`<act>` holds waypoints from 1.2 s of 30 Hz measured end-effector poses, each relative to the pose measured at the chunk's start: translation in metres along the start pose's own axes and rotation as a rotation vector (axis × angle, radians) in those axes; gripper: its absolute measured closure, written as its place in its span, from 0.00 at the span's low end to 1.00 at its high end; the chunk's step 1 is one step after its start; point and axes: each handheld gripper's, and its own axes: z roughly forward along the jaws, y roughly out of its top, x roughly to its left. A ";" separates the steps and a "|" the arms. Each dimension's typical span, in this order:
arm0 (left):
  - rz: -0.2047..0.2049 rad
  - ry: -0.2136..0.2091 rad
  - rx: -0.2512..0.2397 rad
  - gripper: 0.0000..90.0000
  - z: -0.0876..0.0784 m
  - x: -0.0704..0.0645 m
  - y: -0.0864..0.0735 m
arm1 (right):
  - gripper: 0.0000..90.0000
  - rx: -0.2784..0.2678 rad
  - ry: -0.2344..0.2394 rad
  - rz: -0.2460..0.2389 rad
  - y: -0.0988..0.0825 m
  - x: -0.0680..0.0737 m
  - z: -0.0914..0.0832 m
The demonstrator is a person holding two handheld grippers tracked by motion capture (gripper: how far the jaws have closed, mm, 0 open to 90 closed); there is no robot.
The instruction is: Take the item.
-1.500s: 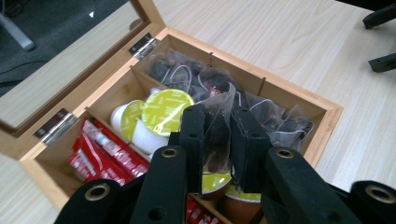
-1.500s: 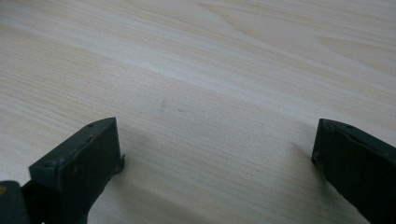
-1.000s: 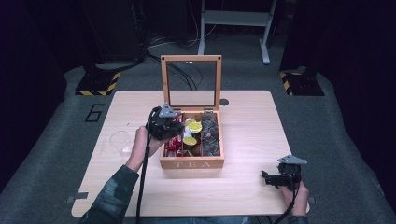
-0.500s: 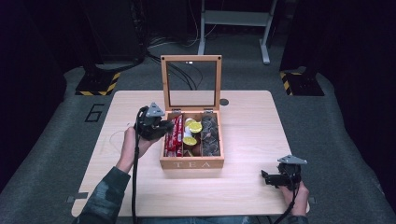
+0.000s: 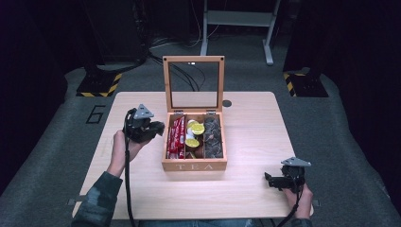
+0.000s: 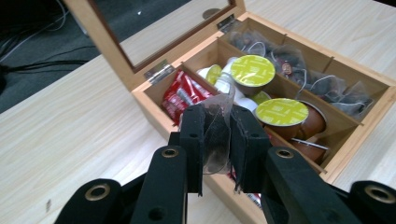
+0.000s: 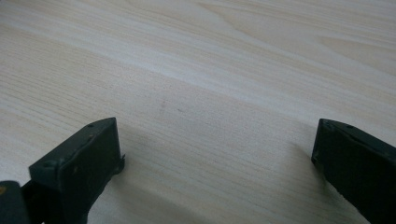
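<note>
High view: pale wood table (image 5: pixel 246 142) (dark room); left claw (image 6: pixel 217 123) pinches clear sachet (image 6: pixel 218 140), right claw (image 7: pixel 215 140) wide.

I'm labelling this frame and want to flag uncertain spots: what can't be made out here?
- Clear sachet in the left gripper: contents unreadable, its sides hidden by the jaws, left gripper view.
- Red packets: print too small, high view.
- Tea box near corner: hidden behind the jaws, left gripper view.
- Right gripper: body cut off by the bottom edge, right gripper view.

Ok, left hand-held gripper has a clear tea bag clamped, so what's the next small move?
Probably carry it further left and lower it to the bare table. The left hand-held gripper holds the tea bag beside the box, already out of it; the right hand-held gripper sits open and idle.
</note>
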 end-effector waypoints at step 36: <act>-0.101 0.128 0.018 0.85 -0.041 0.040 -0.036 | 0.01 0.001 -0.004 -0.006 0.000 0.000 0.000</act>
